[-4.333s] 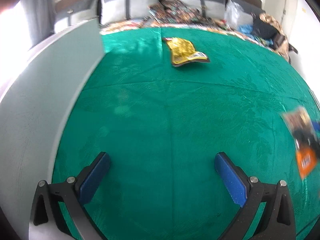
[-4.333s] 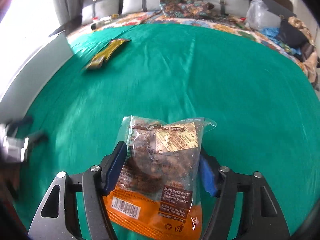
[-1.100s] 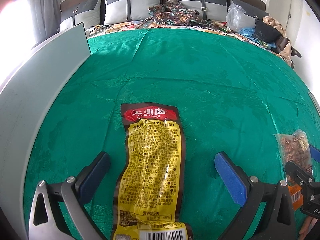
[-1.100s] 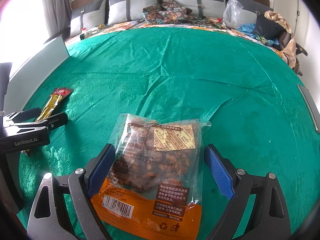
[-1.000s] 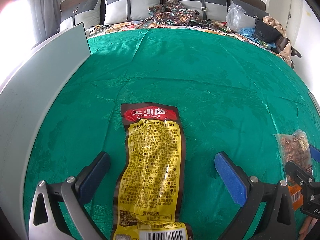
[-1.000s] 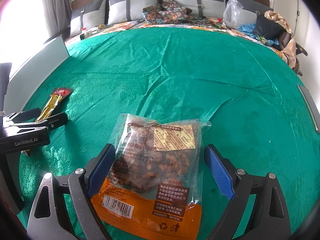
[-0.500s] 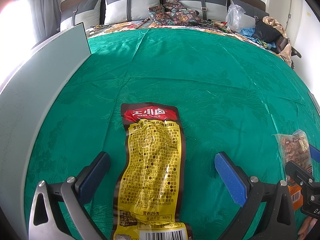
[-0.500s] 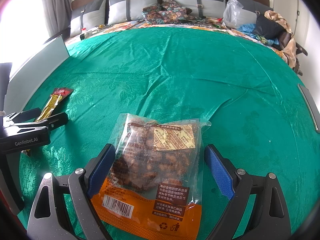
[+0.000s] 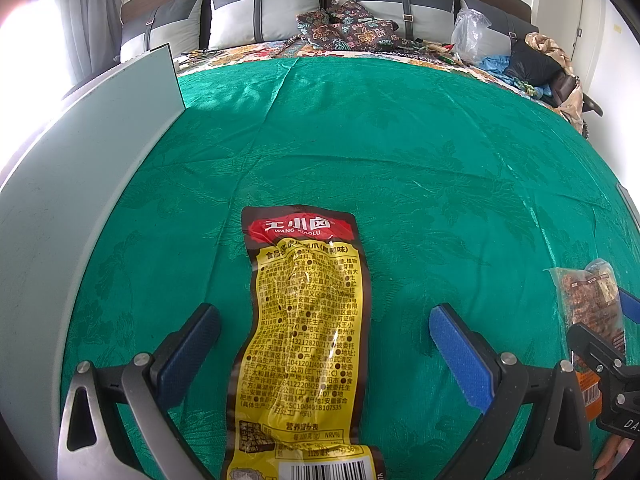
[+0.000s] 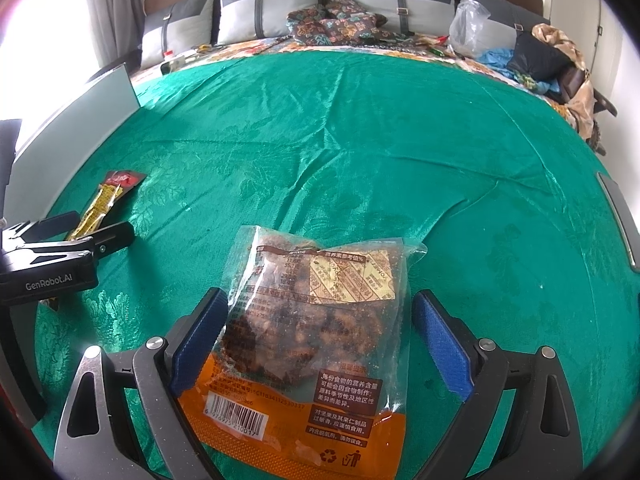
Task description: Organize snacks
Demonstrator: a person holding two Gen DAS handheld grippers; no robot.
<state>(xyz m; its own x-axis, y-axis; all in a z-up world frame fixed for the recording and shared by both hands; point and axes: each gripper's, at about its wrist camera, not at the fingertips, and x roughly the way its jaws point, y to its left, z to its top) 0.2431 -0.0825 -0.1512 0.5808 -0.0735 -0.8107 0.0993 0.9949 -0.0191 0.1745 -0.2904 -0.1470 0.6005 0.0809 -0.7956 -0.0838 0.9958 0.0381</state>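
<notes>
Left gripper stands wide apart, both pads clear of the yellow snack packet lying flat between them on the green bed cover. Right of the gripper: a clear-and-orange snack bag, near the right gripper. Left of it: a grey panel.

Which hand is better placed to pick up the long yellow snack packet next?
Left. The yellow packet lies lengthwise between the open left tongs on the green cloth. The right tongs, also open, straddle the clear-and-orange nut bag, further off to the right.
</notes>
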